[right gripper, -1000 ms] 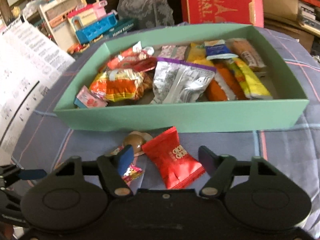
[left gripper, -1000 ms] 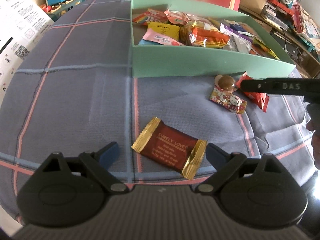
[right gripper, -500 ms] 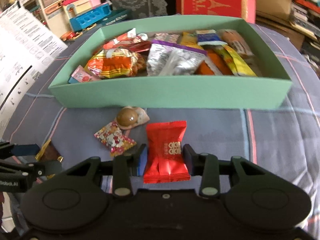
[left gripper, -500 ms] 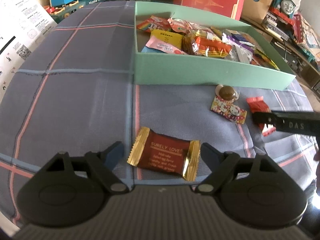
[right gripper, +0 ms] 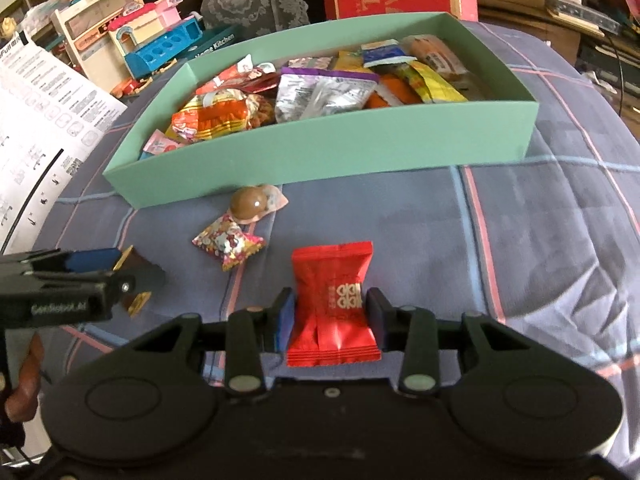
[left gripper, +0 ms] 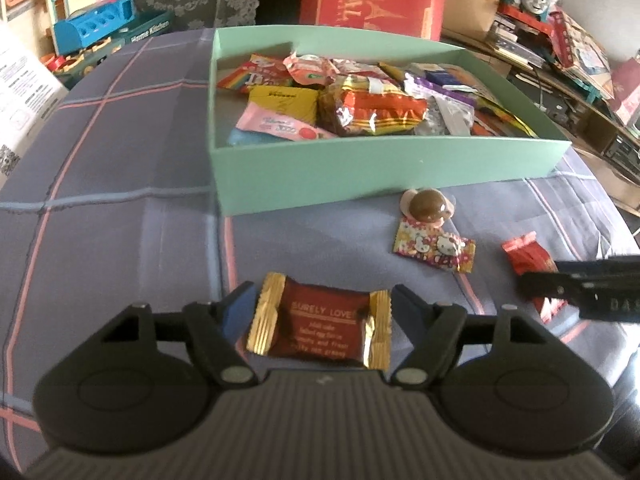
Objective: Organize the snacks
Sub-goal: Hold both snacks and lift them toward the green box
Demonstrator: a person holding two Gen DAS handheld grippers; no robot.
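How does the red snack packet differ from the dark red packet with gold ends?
The red snack packet is plain bright red and pinched between the right hand-held gripper's pads. The dark red packet has gold ends and lies flat between the left hand-held gripper's closing pads, not yet pinched. Both are outside the green box.

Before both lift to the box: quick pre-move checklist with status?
1. Right hand-held gripper clamped on the red packet: ok, pads press both sides.
2. Left hand-held gripper closed on the gold-ended maroon packet: not ok, jaws have been closing, gaps remain.
3. Maroon packet centred between the jaws: ok.
4. Green box open, no lid: ok.
5. Room in the box: cannot tell, already heaped with snacks.
6. Kitty packet and chocolate ball clear of both grippers: ok.
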